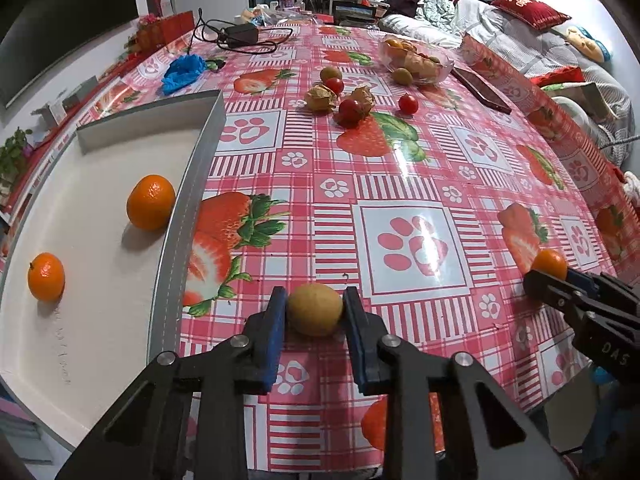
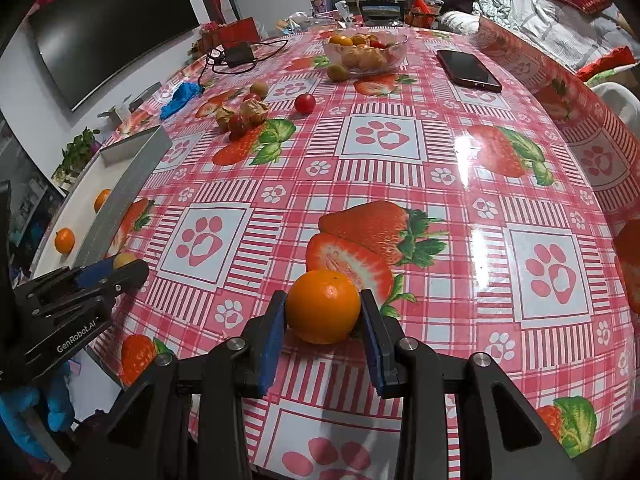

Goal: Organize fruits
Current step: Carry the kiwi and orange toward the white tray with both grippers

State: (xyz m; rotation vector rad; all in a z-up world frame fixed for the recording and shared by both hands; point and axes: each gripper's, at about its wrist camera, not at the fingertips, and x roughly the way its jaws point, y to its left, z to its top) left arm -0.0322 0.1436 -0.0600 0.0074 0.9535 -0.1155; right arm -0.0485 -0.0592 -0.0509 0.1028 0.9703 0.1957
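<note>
We see the surface point(image 1: 400, 184) with a tray point(image 1: 188, 200) on its left edge, two oranges point(image 1: 151, 202) inside. A kiwi point(image 1: 315, 309) sits between the left gripper point(image 1: 314, 312) pads, near front. Right of it, another orange point(image 2: 323, 306) sits in the right gripper point(image 2: 324, 320). Far back, a bowl point(image 1: 416, 62) holds fruit, a phone point(image 2: 468, 70) to its right.

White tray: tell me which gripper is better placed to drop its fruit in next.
Left. The left gripper, clamping the yellow-green fruit, sits right beside the white tray; the right gripper, holding an orange, is farther away.
</note>
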